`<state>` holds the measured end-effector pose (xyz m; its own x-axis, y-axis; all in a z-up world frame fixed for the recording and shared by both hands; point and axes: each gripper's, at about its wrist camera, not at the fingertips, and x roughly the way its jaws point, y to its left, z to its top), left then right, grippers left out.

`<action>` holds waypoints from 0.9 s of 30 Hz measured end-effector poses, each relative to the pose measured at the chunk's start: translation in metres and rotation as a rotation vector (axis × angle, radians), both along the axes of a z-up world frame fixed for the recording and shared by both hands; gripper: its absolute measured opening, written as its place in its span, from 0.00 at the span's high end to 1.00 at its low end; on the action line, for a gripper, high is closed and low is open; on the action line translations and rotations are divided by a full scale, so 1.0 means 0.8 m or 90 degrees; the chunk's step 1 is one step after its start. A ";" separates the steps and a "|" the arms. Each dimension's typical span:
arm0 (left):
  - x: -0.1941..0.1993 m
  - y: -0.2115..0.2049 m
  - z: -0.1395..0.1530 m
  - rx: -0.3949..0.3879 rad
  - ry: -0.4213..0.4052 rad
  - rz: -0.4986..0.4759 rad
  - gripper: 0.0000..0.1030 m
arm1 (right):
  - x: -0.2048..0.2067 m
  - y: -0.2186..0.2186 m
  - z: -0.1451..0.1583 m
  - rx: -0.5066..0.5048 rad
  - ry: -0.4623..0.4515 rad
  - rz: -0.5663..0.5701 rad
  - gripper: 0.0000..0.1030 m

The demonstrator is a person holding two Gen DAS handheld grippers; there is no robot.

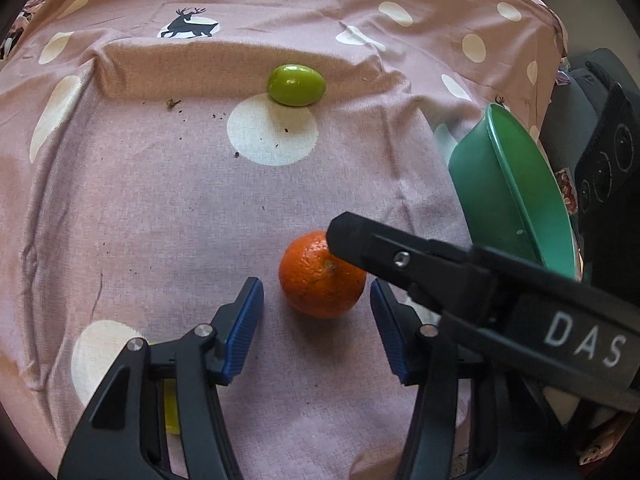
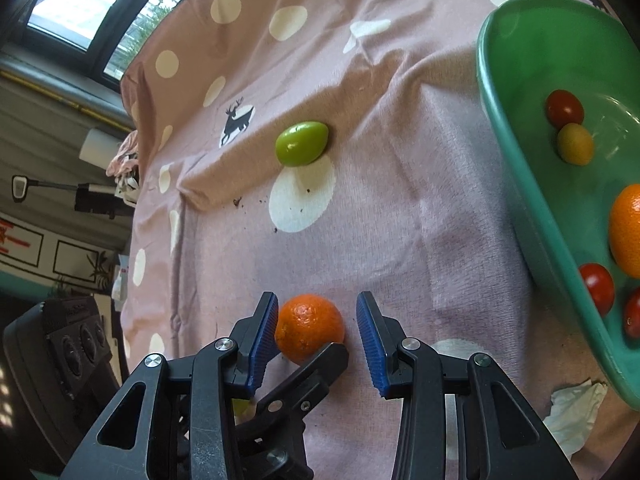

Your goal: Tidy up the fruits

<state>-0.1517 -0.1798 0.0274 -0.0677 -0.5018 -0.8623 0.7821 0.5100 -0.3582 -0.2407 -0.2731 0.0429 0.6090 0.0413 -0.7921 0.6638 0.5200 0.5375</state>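
On the pink spotted cloth (image 1: 160, 208), a mandarin orange (image 1: 320, 276) lies between the left gripper (image 1: 316, 320)'s spread fingers, untouched; the right gripper (image 2: 318, 332)'s fingers gape too, beside a green bowl (image 2: 516, 120).

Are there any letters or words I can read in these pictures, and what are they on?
"DAS": white letters on the black right gripper crossing the left camera's view.
Red marks on the wall poster at the far left: too blurred to read.
The pink cloth has only a deer picture and dots, no words.
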 end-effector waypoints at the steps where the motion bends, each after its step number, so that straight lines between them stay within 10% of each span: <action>1: -0.001 0.000 0.000 0.000 -0.001 0.000 0.49 | 0.001 0.000 -0.001 0.000 0.003 0.002 0.59; 15: 0.001 -0.003 -0.001 -0.015 0.009 0.002 0.59 | 0.009 0.002 -0.010 0.022 -0.001 0.031 0.59; 27: -0.033 0.018 0.065 -0.129 -0.084 -0.003 0.60 | -0.015 0.025 0.059 -0.115 -0.058 0.022 0.59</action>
